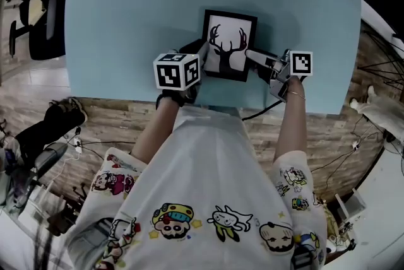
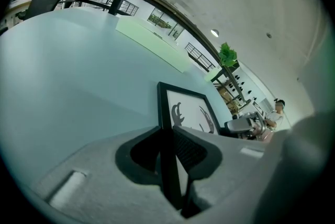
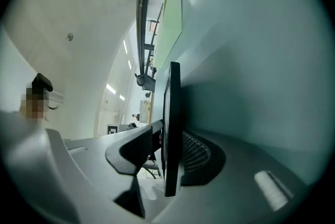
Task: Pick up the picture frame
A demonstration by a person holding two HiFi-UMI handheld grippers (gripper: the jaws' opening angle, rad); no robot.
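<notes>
Claws first: my left gripper (image 1: 203,57) is clamped on the left edge of the black-rimmed rectangular picture frame (image 1: 230,41) with the antlered deer print, both pads tight against the moulding in the left gripper view. My right gripper (image 1: 252,57) has the opposite edge between its pads. It stands wider, the ribbed pad against the frame's back and the other pad's tip touching its face. The frame sits upright between the two, over the near part of the pale blue tabletop (image 1: 126,23), picture side towards me. I cannot tell whether its lower edge touches the table.
</notes>
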